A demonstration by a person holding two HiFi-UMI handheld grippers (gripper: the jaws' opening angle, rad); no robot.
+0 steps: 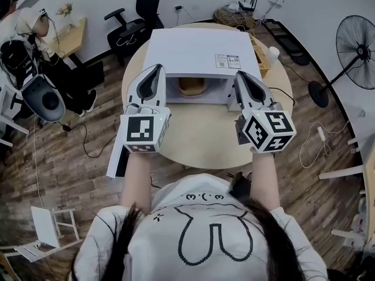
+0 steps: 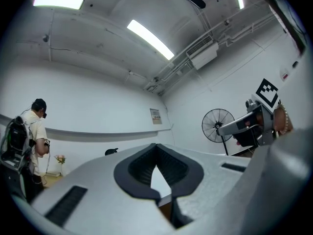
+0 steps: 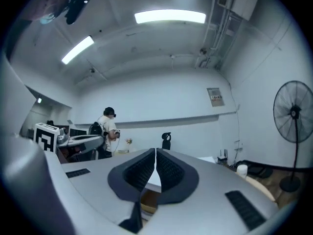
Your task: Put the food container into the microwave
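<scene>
**Head view: container in the cavity, door open**

Head view shows the boxy white microwave (image 1: pixel 199 51) at the far edge of the round pale wooden table (image 1: pixel 199 134). The tan round food container (image 1: pixel 191 86) sits inside its open cavity, so the placing looks done. What seems left is shutting the white microwave door (image 1: pixel 115 160), which swings out past the table's left near edge.

The left gripper (image 1: pixel 157 69) and the right gripper (image 1: pixel 240 75) hang over the near half of the table, either side of the opening. Each one's own view shows its jaws pressed together at the tips with nothing between them.

To close well, I would keep the left jaws together and use them as a blunt pusher. Set them on the door's outer face near its free edge, where leverage is best, and follow the hinge arc rather than shoving straight. The right gripper should stay clear of the opening. A slow finish should stop the microwave sliding toward the far edge.
</scene>
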